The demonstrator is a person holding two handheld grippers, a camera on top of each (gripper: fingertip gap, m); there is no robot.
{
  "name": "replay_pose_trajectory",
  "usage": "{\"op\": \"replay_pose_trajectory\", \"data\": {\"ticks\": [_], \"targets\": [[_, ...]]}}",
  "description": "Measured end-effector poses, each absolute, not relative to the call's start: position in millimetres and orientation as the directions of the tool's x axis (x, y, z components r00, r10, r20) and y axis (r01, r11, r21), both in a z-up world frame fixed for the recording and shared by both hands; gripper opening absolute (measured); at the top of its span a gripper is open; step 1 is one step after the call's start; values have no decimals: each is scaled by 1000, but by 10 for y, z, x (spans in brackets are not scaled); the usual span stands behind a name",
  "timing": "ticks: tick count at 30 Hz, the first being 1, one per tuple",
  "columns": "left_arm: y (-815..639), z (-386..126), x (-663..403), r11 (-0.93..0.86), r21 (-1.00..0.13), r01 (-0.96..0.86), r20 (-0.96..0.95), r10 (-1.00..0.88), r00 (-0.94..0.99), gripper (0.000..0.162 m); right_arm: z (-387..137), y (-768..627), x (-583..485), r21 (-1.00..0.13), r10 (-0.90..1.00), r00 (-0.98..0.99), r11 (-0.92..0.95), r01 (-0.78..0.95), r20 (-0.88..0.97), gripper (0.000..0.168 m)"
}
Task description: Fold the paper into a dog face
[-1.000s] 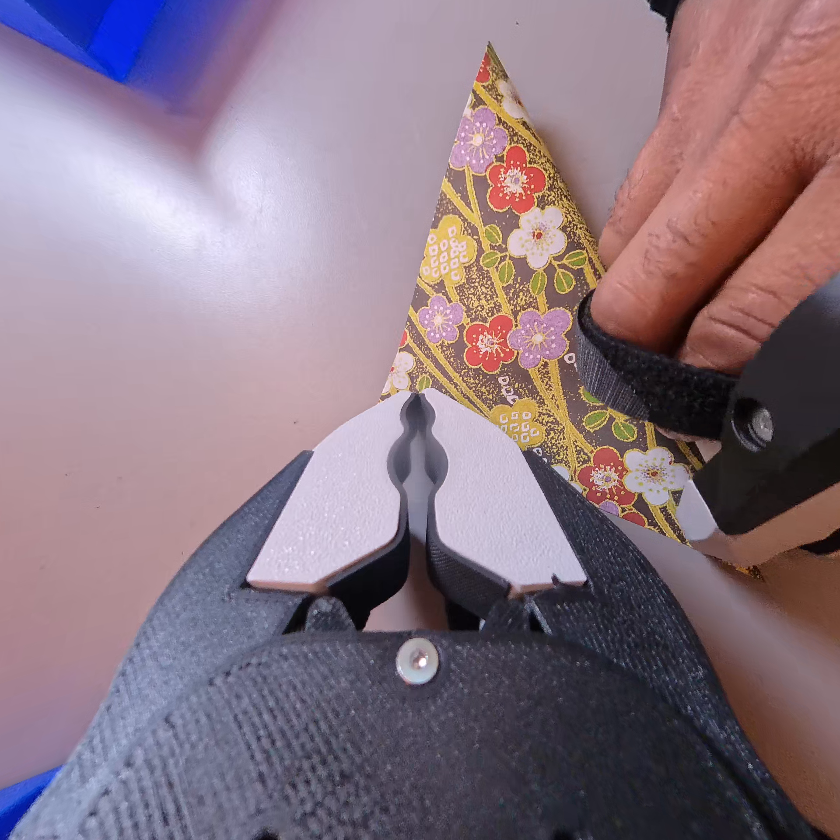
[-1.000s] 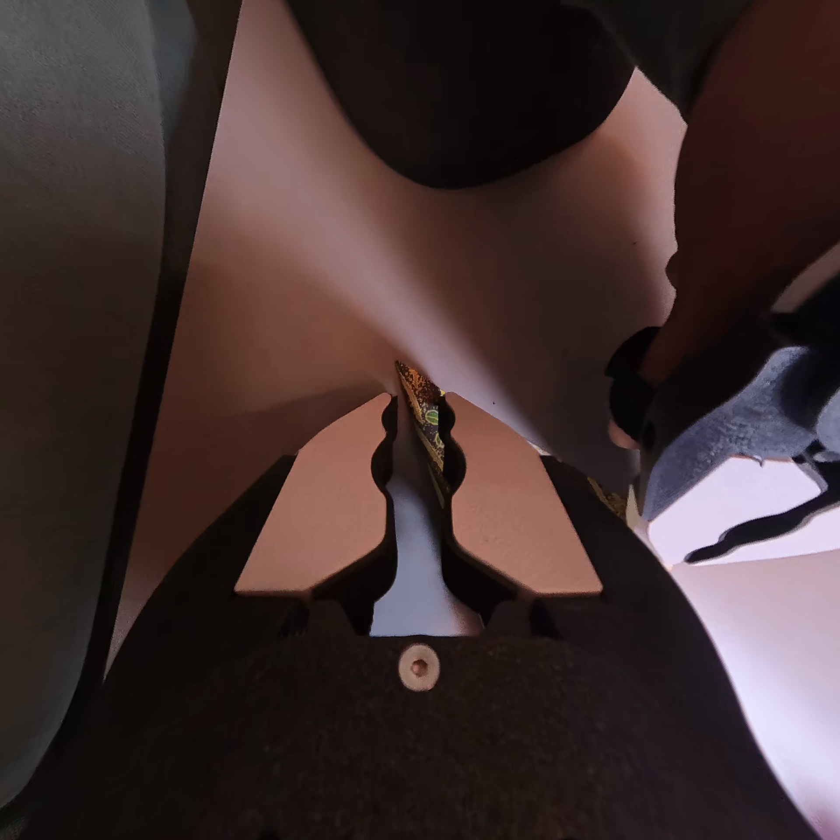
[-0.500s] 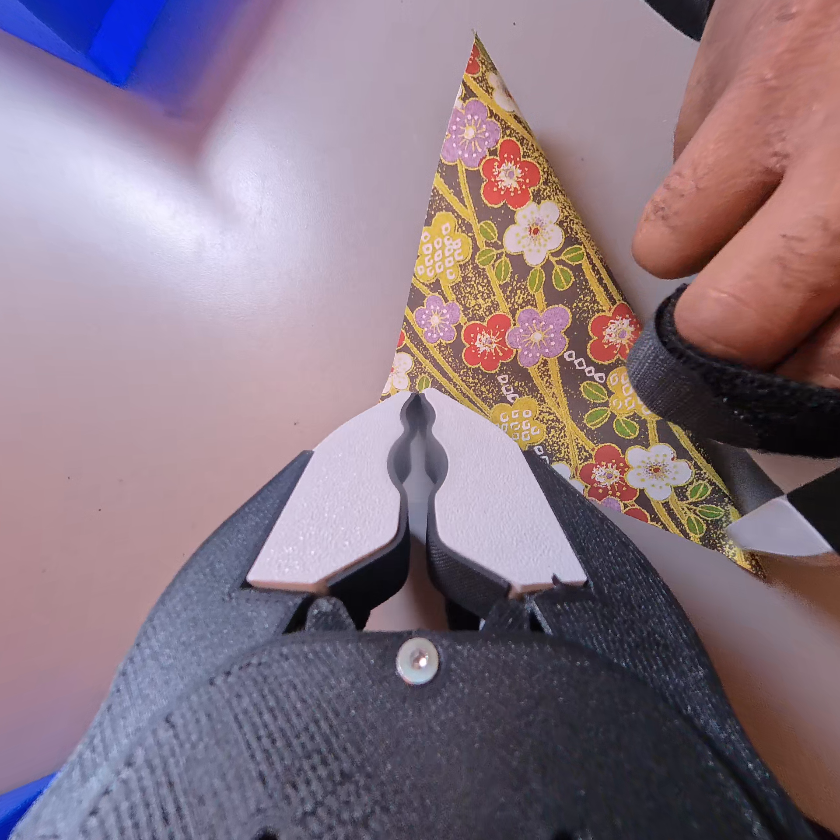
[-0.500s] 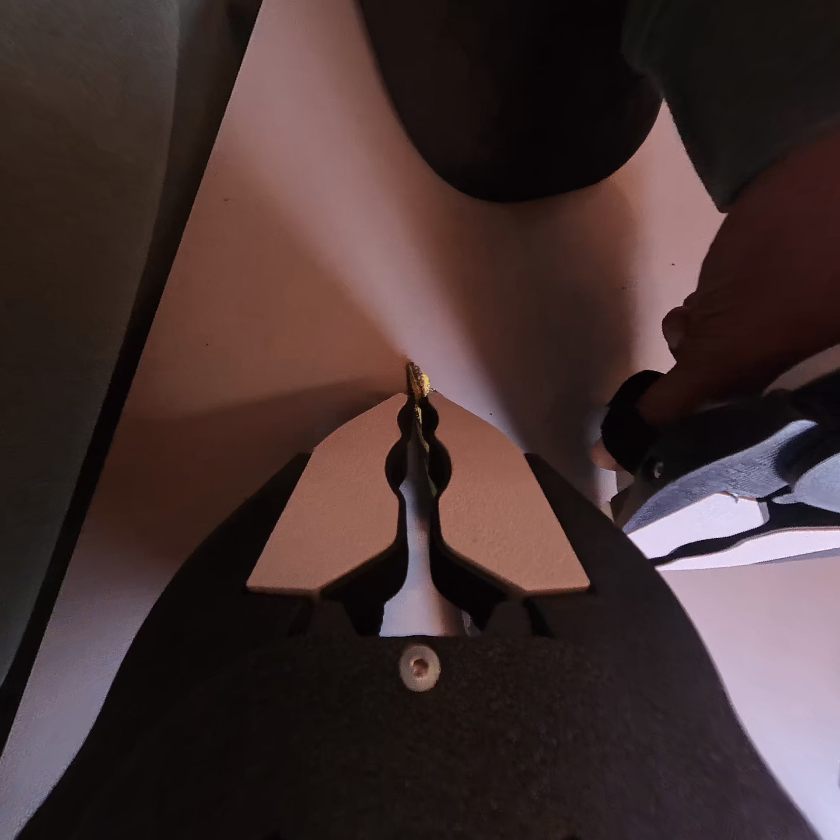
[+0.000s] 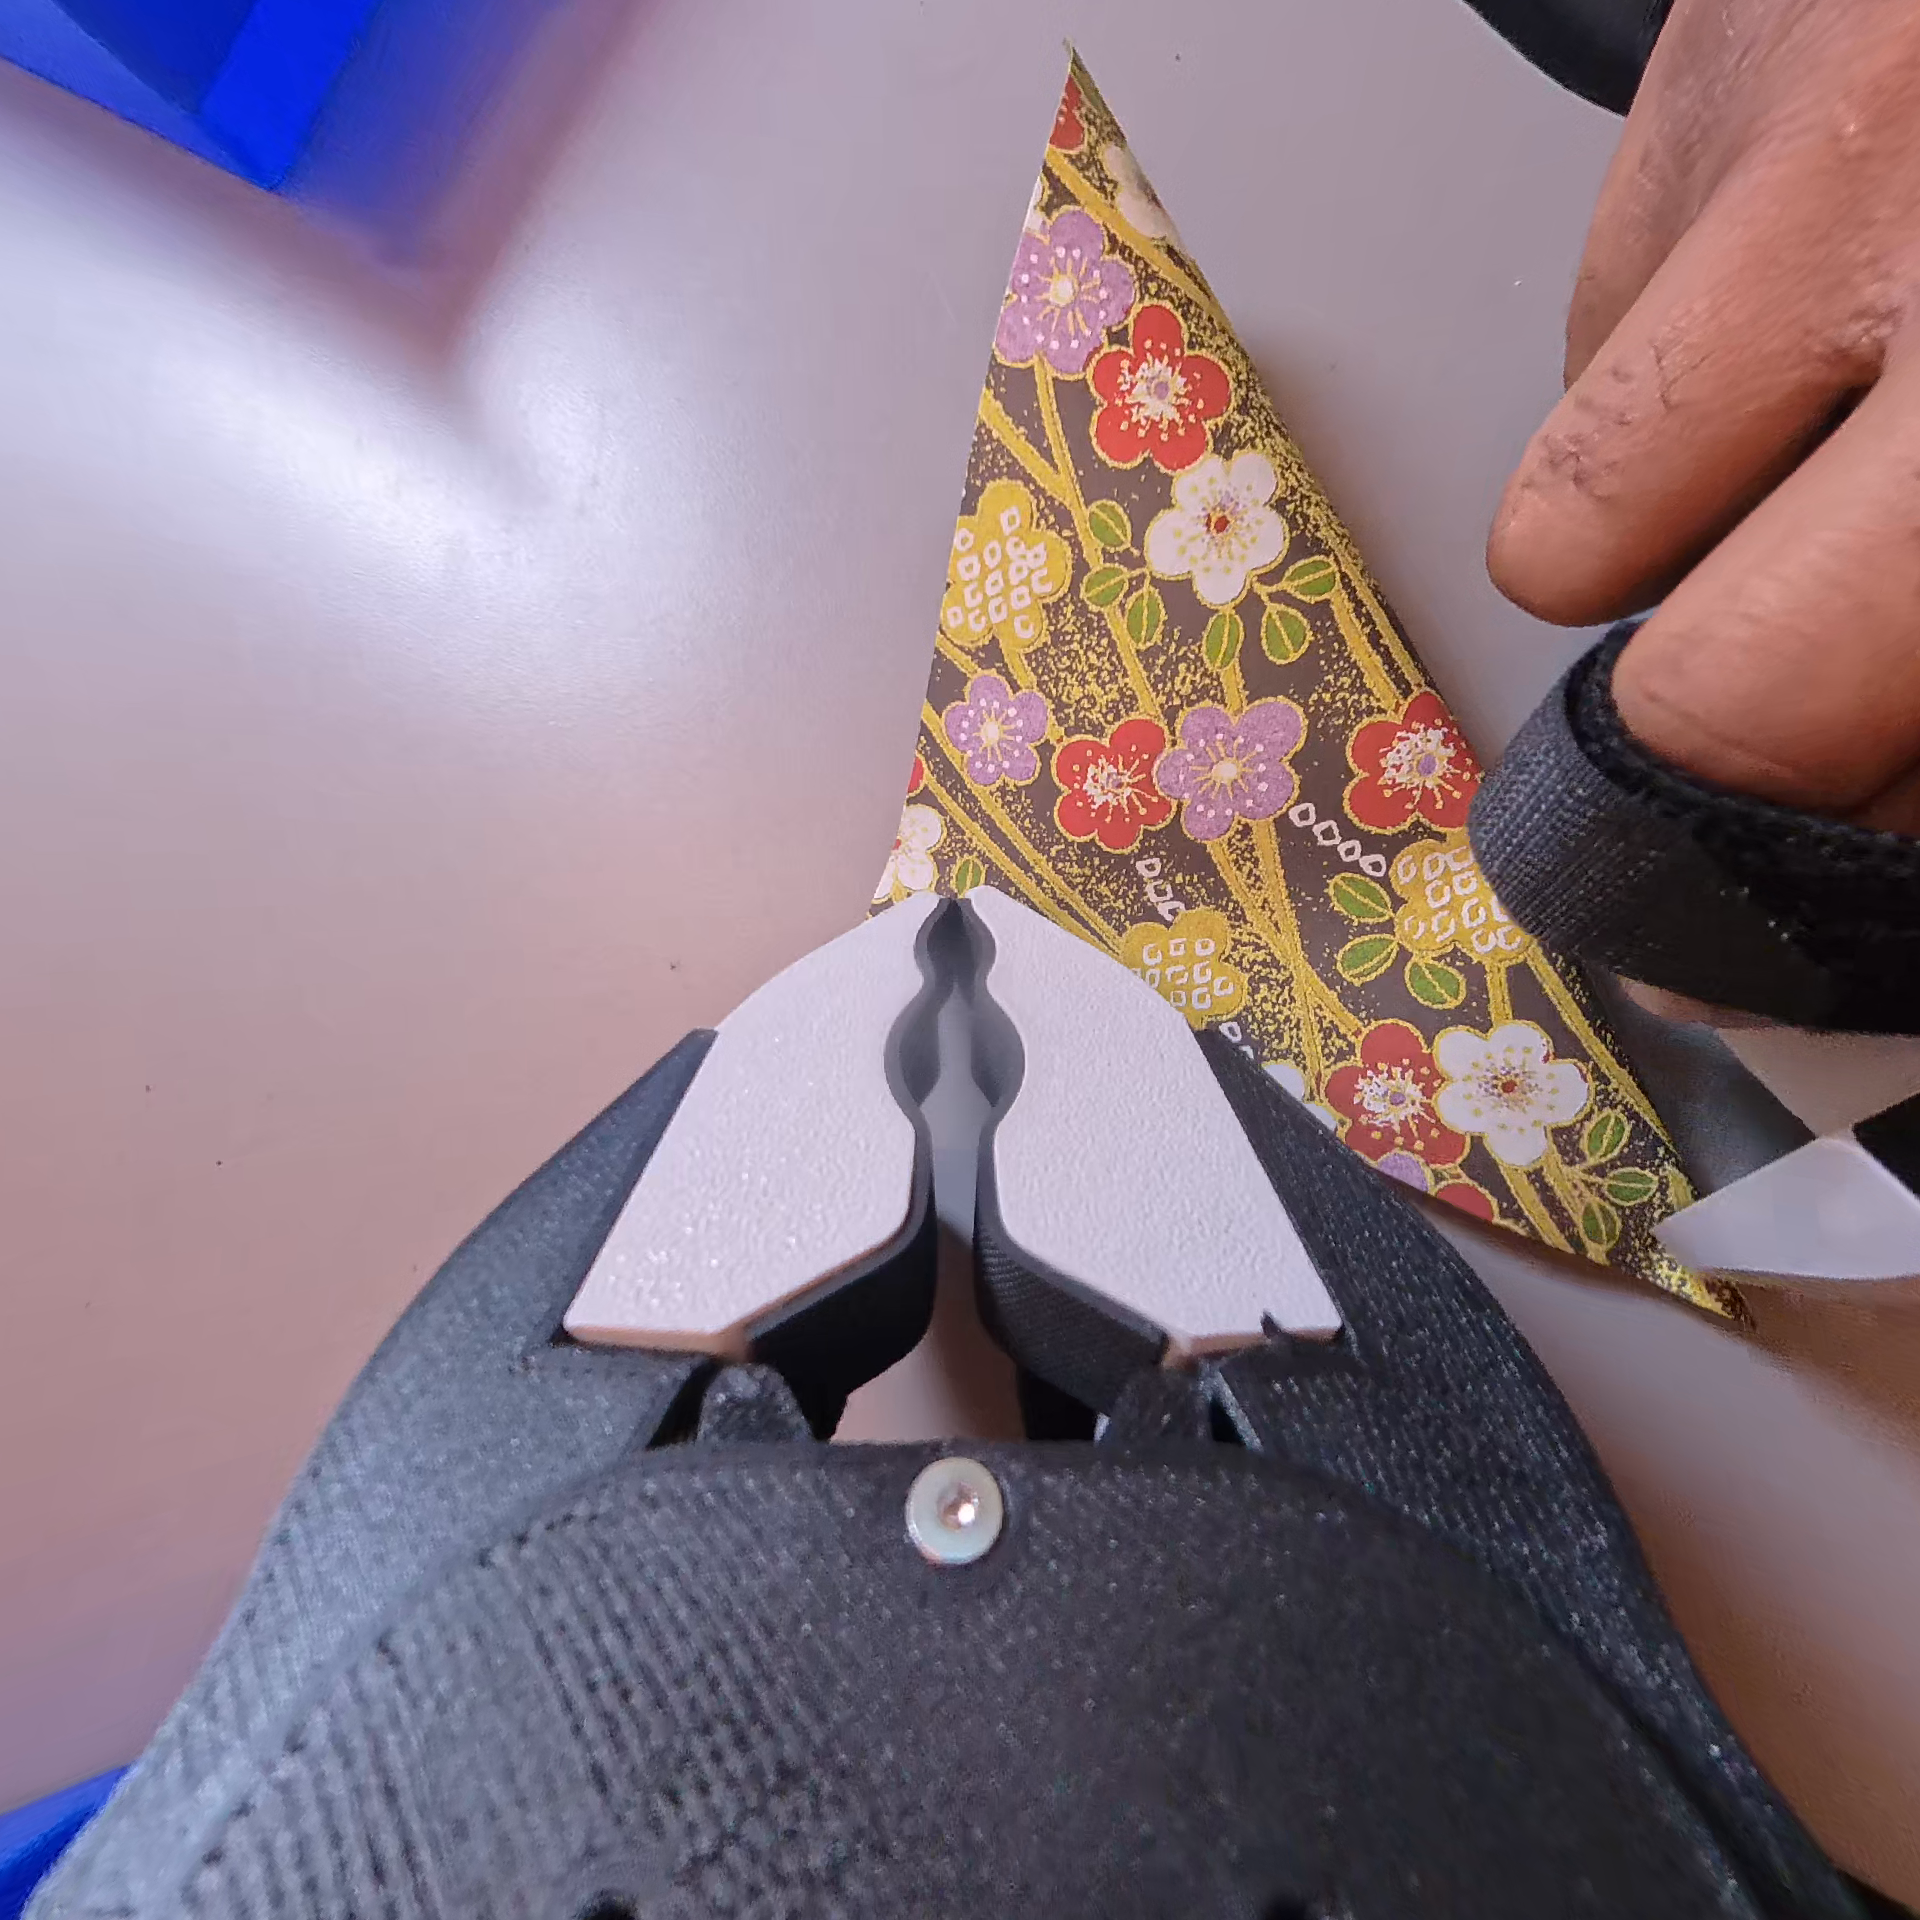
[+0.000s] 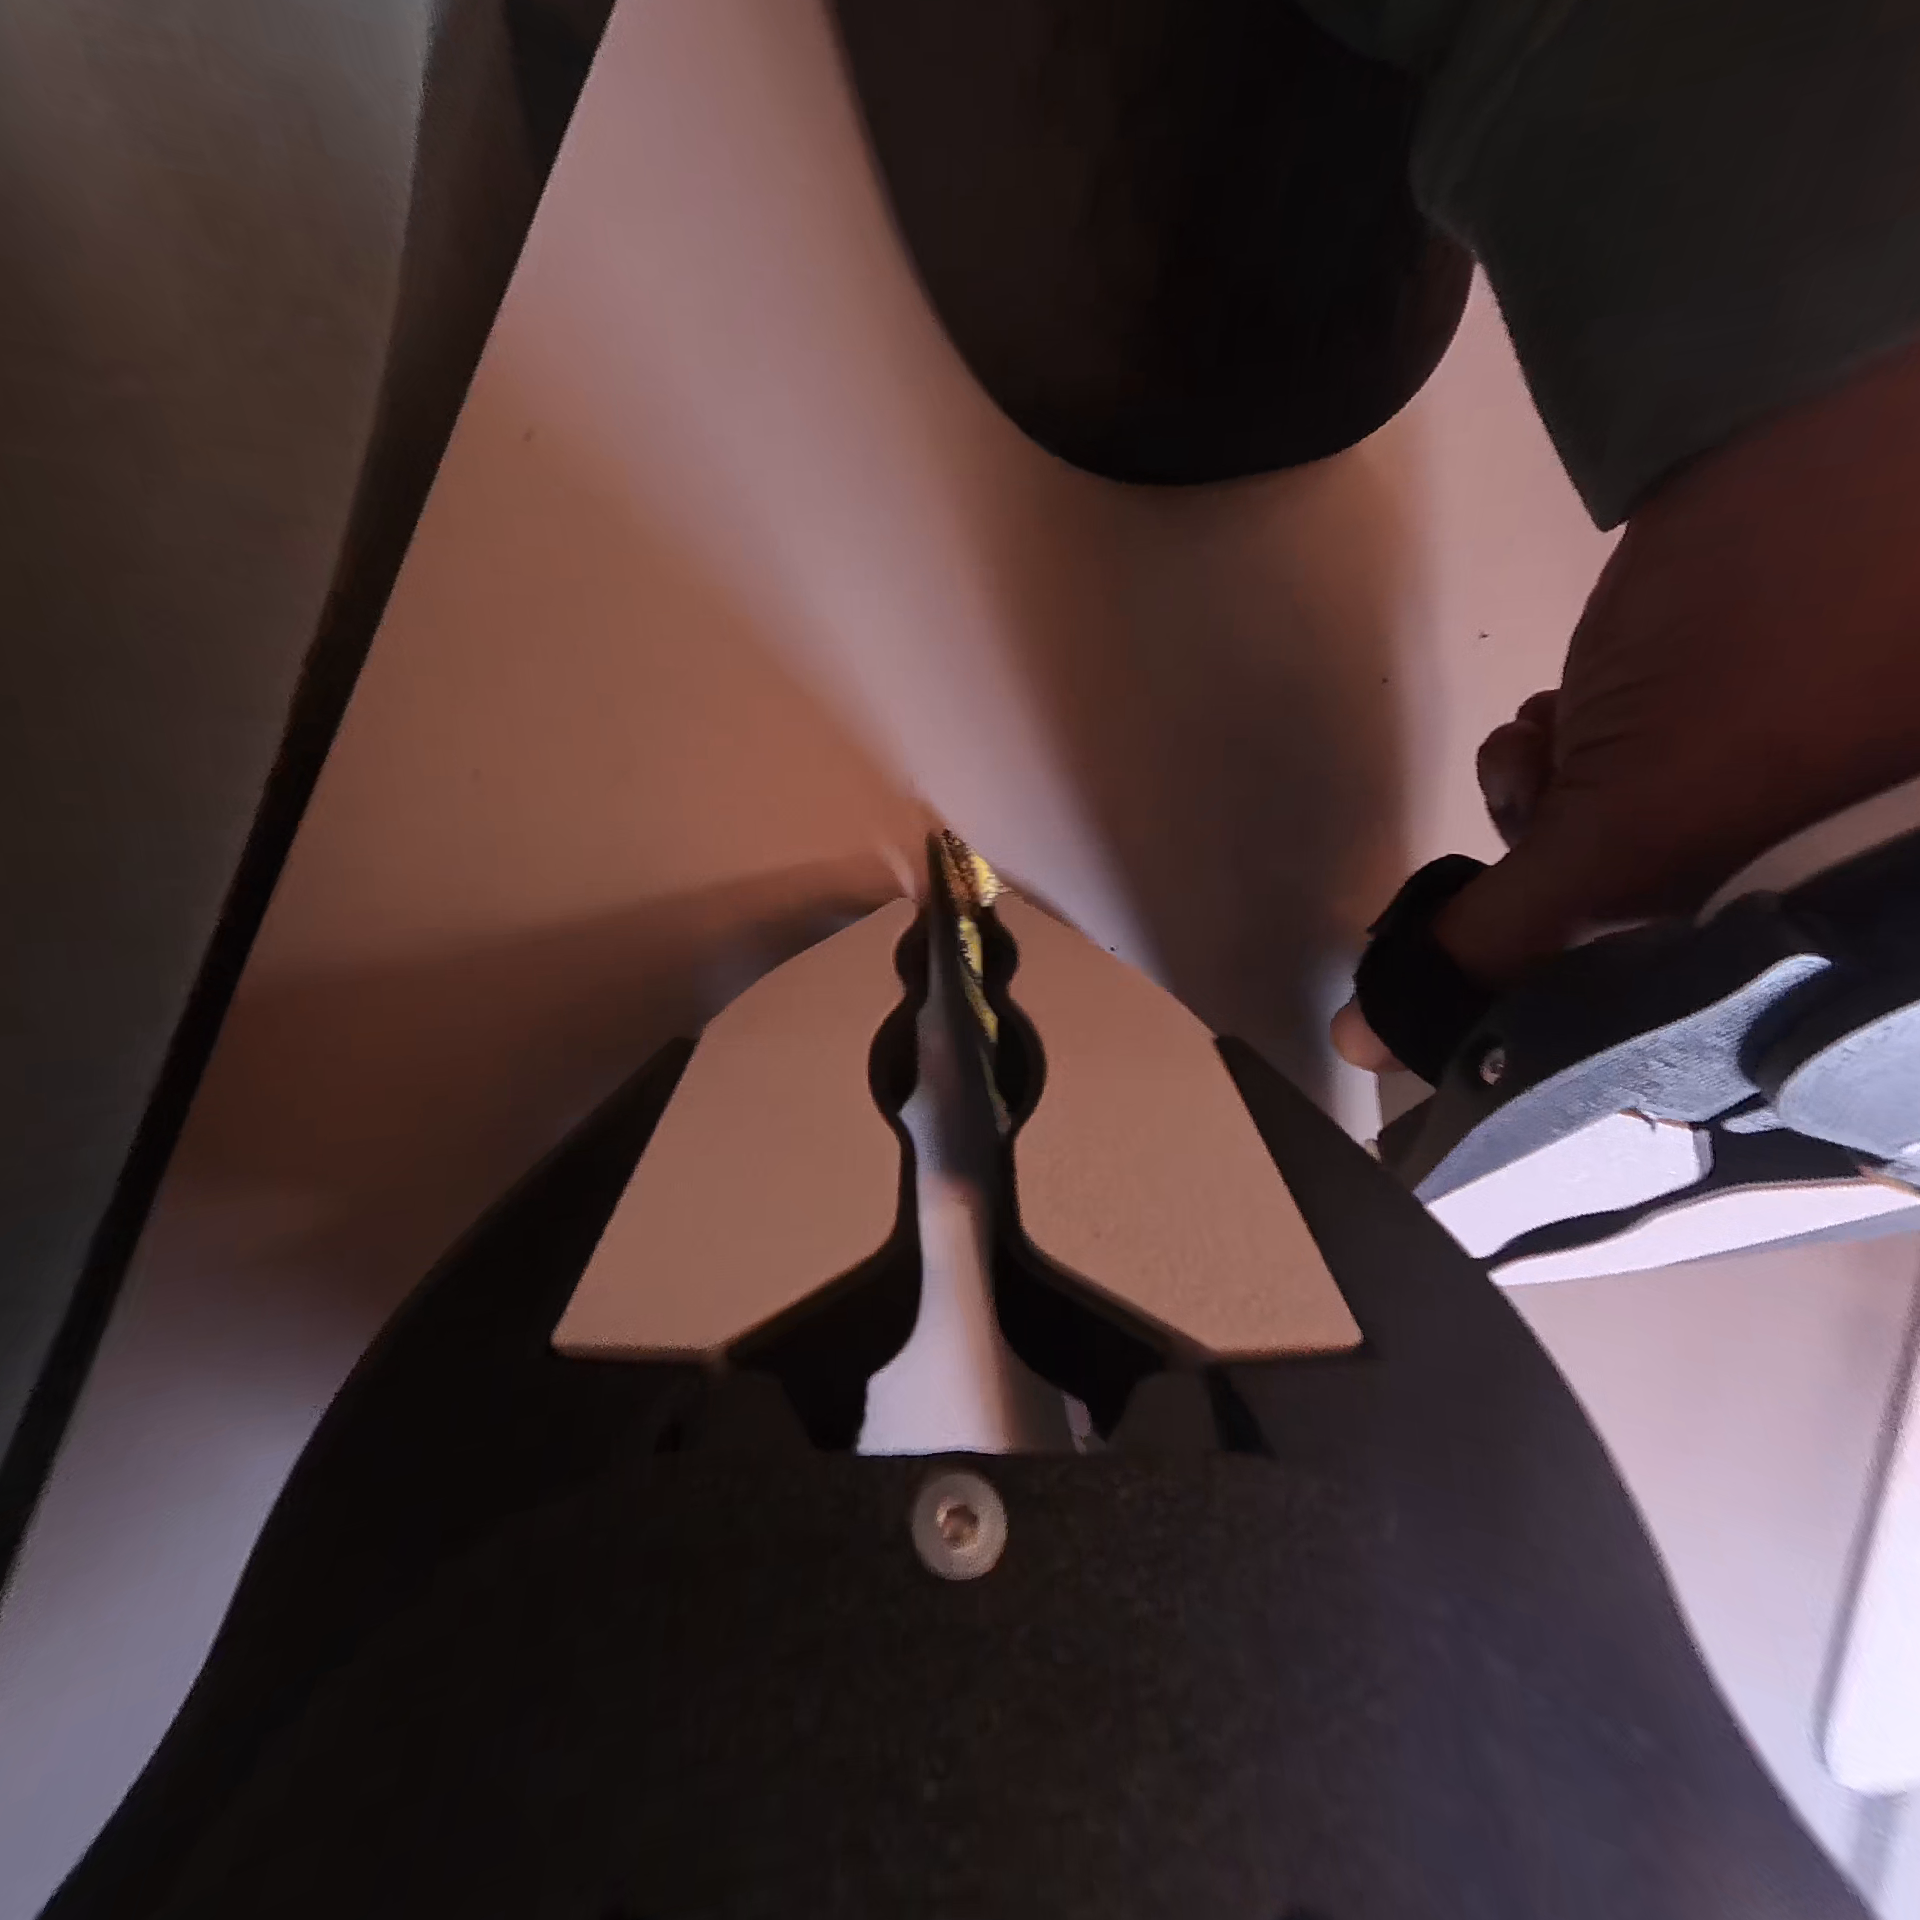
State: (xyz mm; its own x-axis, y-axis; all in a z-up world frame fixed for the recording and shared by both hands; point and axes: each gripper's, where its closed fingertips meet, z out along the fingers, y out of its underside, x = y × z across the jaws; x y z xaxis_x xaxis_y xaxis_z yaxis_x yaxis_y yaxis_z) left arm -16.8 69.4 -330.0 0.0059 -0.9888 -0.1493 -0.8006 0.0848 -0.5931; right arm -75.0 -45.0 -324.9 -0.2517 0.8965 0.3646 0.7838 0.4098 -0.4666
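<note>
The floral origami paper [image 5: 1195, 727], folded into a triangle, lies flat on the grey table [image 5: 468, 623], its long point aimed away. The left gripper [image 5: 954, 914] presses its closed tips on the near-left corner; the right gripper [image 6: 951, 883] pinches the near-right corner.

A smooth, pale grey table [image 5: 436, 644] fills the left wrist view, glossy with soft reflected light. A bright blue object [image 5: 208, 73] sits blurred at its far left corner. In the right wrist view the table lies in warm shadow.
</note>
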Motion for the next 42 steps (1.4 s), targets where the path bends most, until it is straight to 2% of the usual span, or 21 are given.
{"op": "replay_pose_trajectory", "data": {"ticks": [9, 16, 31, 42], "targets": [[701, -3303, -163, 88, -590, -803, -155, -988, 6, 0, -3206, -426, -854, -510, 932, -229, 348, 787, 283, 21], [704, -3305, -161, 78, -596, -799, -141, -990, 9, 0, -3211, -351, -915, -466, 911, -264, 392, 793, 317, 24], [703, -3304, -163, 77, -597, -798, -138, -990, 7, 0, -3256, -347, -934, -427, 882, -306, 446, 787, 358, 12], [697, -3301, -169, 70, -601, -796, -129, -992, 10, 0, -3218, -324, -934, -400, 843, -310, 493, 773, 440, 15]]}}
